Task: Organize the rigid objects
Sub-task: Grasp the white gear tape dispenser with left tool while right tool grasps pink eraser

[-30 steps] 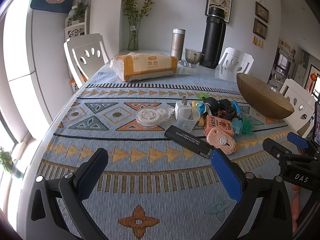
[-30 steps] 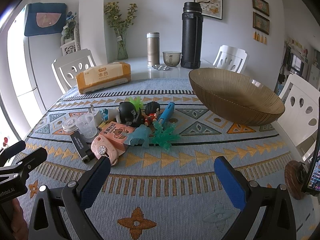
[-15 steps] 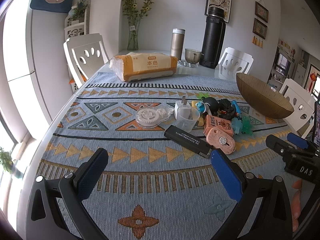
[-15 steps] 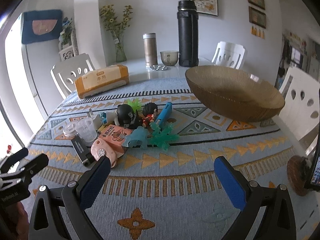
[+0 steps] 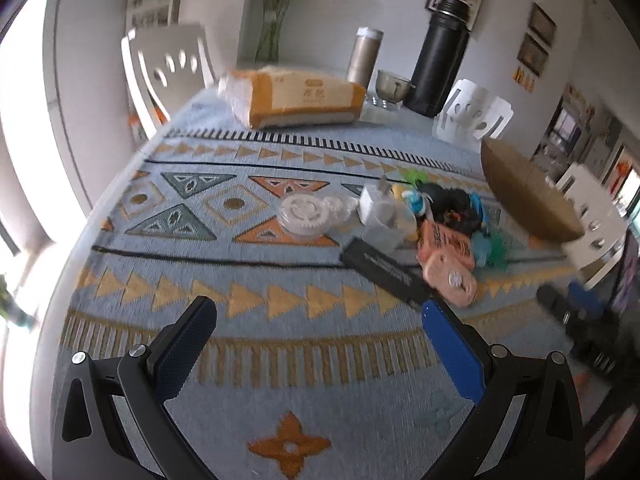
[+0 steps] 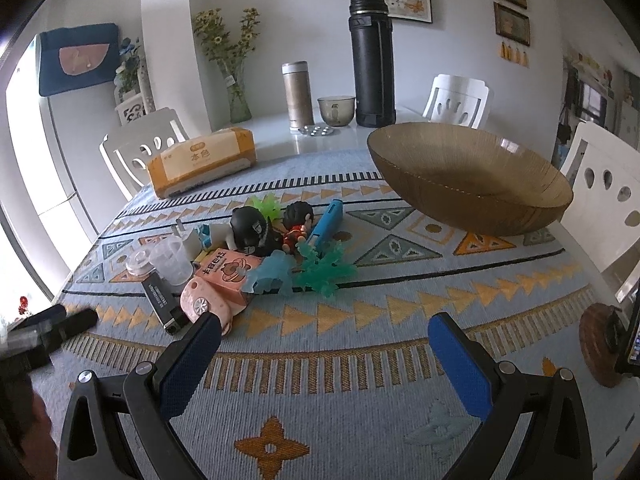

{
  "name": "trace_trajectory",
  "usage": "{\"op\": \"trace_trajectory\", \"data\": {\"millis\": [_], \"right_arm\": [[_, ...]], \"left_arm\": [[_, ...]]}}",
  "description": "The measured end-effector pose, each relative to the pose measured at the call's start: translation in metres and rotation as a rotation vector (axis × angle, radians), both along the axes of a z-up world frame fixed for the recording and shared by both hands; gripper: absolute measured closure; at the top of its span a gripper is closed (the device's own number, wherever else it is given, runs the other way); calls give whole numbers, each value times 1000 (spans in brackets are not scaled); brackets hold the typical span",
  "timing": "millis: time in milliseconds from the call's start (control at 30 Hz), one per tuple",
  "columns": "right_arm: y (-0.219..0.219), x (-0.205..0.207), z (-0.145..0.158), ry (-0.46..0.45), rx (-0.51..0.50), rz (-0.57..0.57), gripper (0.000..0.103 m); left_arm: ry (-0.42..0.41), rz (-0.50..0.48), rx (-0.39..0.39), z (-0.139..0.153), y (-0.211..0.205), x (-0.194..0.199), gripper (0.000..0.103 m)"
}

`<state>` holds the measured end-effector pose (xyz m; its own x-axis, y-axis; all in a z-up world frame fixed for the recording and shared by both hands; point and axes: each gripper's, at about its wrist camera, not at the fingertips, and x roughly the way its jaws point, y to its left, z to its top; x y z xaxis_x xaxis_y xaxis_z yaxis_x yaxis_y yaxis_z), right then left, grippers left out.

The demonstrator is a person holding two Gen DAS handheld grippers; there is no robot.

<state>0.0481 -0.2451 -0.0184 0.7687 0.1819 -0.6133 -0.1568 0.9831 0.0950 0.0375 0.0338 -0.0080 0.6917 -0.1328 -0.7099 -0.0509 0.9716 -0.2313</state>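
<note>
One blue pen lies flat, long axis toward the bowl.

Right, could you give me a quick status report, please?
Left gripper open, empty. Right gripper open, empty, above cloth. Toy pile untouched, brown bowl empty. Nothing in the way.
</note>
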Motion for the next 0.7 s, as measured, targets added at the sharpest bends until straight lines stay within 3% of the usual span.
{"op": "trace_trajectory", "data": {"millis": [133, 267, 367, 467, 533, 633, 700], "right_arm": [[-2, 3, -1, 21, 8, 0, 0], [-7, 6, -2, 53, 35, 4, 0], [-14, 7, -7, 131, 45, 50, 0], [-21, 9, -12, 183, -9, 86, 0], [-23, 17, -15, 249, -19, 107, 0], [-16, 35, -21, 344, 42, 152, 0], [-1, 40, -25, 385, 46, 187, 0]], "left_arm": [[35, -94, 92, 1, 13, 38, 1], [133, -218, 103, -20, 10, 80, 6], [173, -256, 148, -28, 10, 95, 7], [187, -303, 148, -34, 12, 106, 9], [174, -333, 201, -37, 3, 114, 10], [141, -378, 269, -37, -12, 118, 20], [118, -402, 262, -34, -19, 118, 40]]}}
